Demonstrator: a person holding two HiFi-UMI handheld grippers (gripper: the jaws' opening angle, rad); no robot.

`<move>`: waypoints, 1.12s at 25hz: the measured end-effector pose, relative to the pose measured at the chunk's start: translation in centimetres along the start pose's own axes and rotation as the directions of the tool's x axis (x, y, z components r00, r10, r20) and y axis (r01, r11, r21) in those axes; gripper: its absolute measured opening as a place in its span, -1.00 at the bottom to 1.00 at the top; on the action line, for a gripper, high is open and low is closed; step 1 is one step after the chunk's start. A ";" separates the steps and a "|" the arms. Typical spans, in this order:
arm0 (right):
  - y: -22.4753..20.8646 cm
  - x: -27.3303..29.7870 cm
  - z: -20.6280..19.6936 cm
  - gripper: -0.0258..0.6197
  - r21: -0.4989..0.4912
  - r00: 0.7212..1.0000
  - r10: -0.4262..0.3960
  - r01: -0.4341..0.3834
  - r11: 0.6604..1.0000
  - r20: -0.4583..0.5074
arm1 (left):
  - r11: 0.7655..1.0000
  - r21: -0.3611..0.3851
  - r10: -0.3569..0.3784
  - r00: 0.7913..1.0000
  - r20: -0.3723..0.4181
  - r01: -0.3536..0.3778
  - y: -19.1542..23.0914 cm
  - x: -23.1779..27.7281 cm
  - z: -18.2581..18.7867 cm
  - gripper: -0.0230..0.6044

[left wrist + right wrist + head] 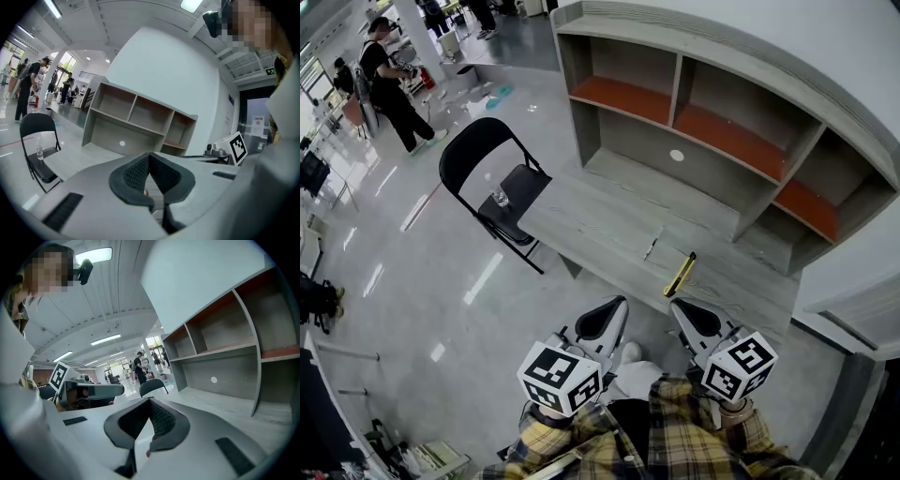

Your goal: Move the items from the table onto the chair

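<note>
black folding chair [478, 150] stands at the left end of the grey table [600, 225], with a clear bottle [500, 197] upright on its seat. left gripper [605, 319]: jaws pressed together, nothing between them, short of the table's near edge. yellow-and-black item [680, 275] (kind unclear) lies on the table near that edge. right gripper [694, 317]: jaws closed too, empty.
</note>
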State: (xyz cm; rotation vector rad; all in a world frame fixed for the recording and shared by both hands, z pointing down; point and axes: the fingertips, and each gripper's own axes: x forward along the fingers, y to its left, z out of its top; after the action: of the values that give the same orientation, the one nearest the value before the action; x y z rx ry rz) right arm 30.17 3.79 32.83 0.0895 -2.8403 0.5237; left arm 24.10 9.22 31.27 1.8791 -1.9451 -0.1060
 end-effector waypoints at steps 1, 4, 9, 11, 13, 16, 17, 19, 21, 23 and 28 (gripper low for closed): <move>-0.6 0.8 0.4 -0.87 0.000 1.000 0.005 -0.005 1.000 0.000 | 1.000 -0.001 0.004 1.000 0.000 -0.004 0.7 0.7 0.4 -0.91; -2.1 3.0 1.1 -0.87 -0.004 1.000 0.022 -0.022 1.000 -0.008 | 1.000 -0.004 0.016 1.000 0.001 -0.016 2.7 2.5 1.4 -0.91; -4.0 5.6 1.9 -0.87 0.003 1.000 0.020 -0.020 1.000 -0.020 | 1.000 -0.002 0.006 1.000 -0.007 -0.006 5.1 5.2 2.7 -0.91; -5.0 6.2 2.1 -0.87 0.012 1.000 0.001 -0.001 1.000 -0.021 | 1.000 -0.006 -0.009 1.000 -0.019 0.009 6.1 6.5 3.0 -0.91; -5.9 7.0 2.4 -0.87 0.031 1.000 -0.023 0.024 0.999 -0.017 | 0.999 -0.006 -0.035 0.999 -0.035 0.035 7.0 8.1 3.4 -0.91; -7.5 8.5 2.8 -0.87 0.059 0.997 -0.074 0.075 0.995 -0.009 | 0.996 0.004 -0.092 0.994 -0.061 0.092 8.5 10.6 4.2 -0.91; -8.1 9.2 3.0 -0.87 0.068 0.995 -0.096 0.096 0.993 -0.004 | 0.993 0.009 -0.114 0.991 -0.072 0.115 9.1 11.5 4.5 -0.91; -9.2 10.7 3.7 -0.87 0.088 0.989 -0.145 0.144 0.986 0.009 | 0.986 0.021 -0.162 0.982 -0.101 0.165 10.3 13.1 5.2 -0.91; -10.2 12.3 4.3 -0.87 0.107 0.979 -0.201 0.198 0.974 0.019 | 0.975 0.031 -0.215 0.968 -0.133 0.221 11.7 14.6 5.8 -0.91; -11.0 14.0 5.0 -0.87 0.121 0.965 -0.260 0.254 0.959 0.030 | 0.960 0.042 -0.265 0.950 -0.166 0.275 13.2 16.1 6.6 -0.91; -12.4 17.1 6.2 -0.87 0.164 0.914 -0.401 0.388 0.907 0.056 | 0.917 0.055 -0.371 0.894 -0.250 0.396 16.5 18.6 7.9 -0.91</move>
State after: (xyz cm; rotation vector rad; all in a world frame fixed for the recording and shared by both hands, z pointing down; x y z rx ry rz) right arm 13.46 -10.26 35.82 0.7176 -2.7483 0.6504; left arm 6.13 -9.38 34.49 2.2146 -1.4294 0.1004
